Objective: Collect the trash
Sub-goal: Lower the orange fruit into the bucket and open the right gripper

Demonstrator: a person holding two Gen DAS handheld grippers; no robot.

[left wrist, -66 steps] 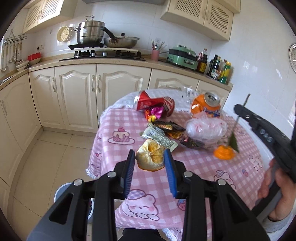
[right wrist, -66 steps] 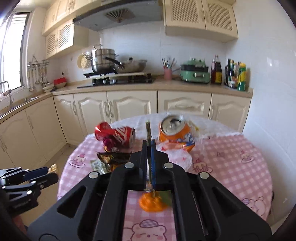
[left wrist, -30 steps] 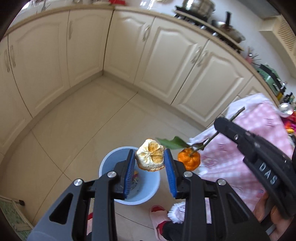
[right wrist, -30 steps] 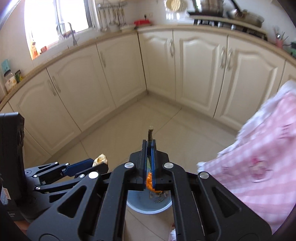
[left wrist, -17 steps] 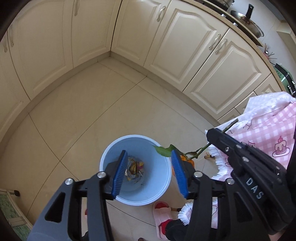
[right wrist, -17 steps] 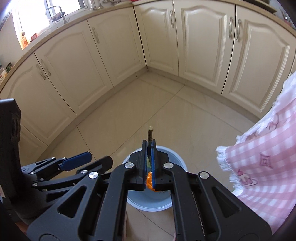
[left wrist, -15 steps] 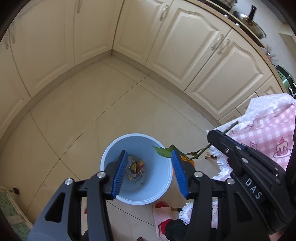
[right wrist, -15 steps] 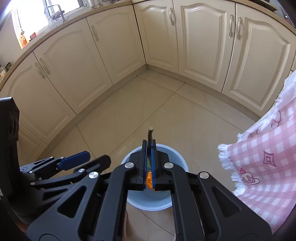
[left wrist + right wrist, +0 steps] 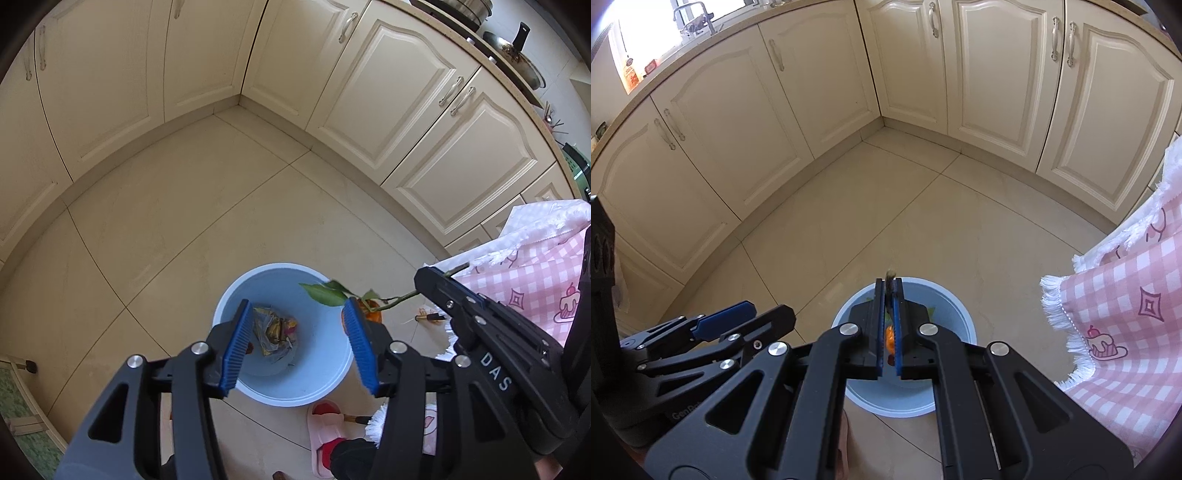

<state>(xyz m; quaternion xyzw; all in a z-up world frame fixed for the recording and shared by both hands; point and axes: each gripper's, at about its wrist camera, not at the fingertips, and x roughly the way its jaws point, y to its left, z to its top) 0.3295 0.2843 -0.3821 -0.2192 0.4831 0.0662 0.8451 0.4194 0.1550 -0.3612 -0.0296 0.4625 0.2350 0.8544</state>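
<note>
- Kitchen floor tiles surround our blue bin (image 9: pixel 229 306).
- Left tongs (image 9: pixel 299 343), spread and empty, hover over the bin.
- Right tongs (image 9: pixel 889 325) pinch the orange's stem (image 9: pixel 399 298); we should center the orange (image 9: pixel 889 334) over the bin before releasing.

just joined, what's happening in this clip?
A person is binning trash with two handheld grippers over a blue bin on the kitchen floor. The left gripper hangs above the bin with its jaws open and empty; wrappers lie at the bottom. The right gripper has its jaws shut on the stem of a small orange fruit with leaves, held over the bin's rim and not yet dropped. The pink checked tablecloth hangs at the right.
</note>
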